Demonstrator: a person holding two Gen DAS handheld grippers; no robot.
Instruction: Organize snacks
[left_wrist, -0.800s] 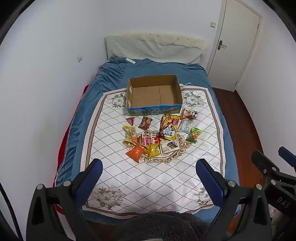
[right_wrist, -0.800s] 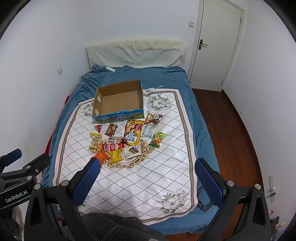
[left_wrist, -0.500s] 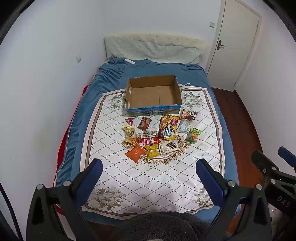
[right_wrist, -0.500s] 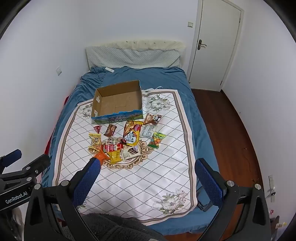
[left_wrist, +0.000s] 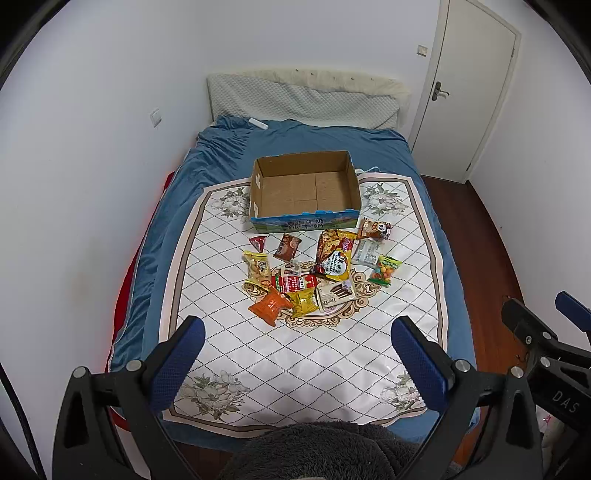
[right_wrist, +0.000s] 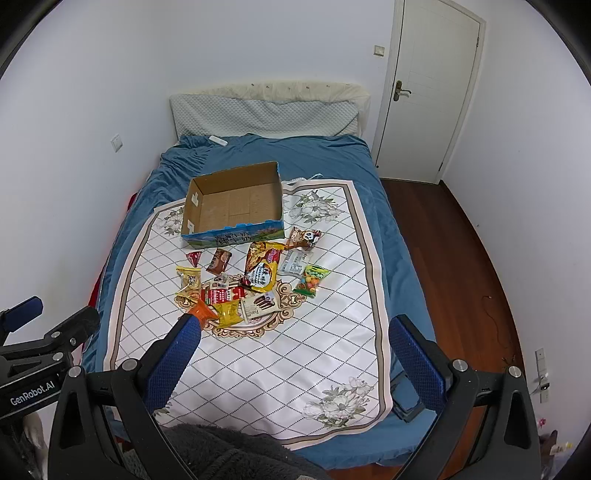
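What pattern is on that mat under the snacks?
The mat is white with a dark diamond grid, grey flowers at the corners and a tan border. The left wrist view shows it best.

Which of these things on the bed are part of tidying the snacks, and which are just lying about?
Part of the job:
cardboard box, empty
snack packets, heaped in front of it
left claw and right claw, both open

Just lying about:
patterned mat
pillow
small white thing near the pillow

Snack packets (left_wrist: 317, 273) beside empty cardboard box (left_wrist: 305, 188) on bed (left_wrist: 207, 173)
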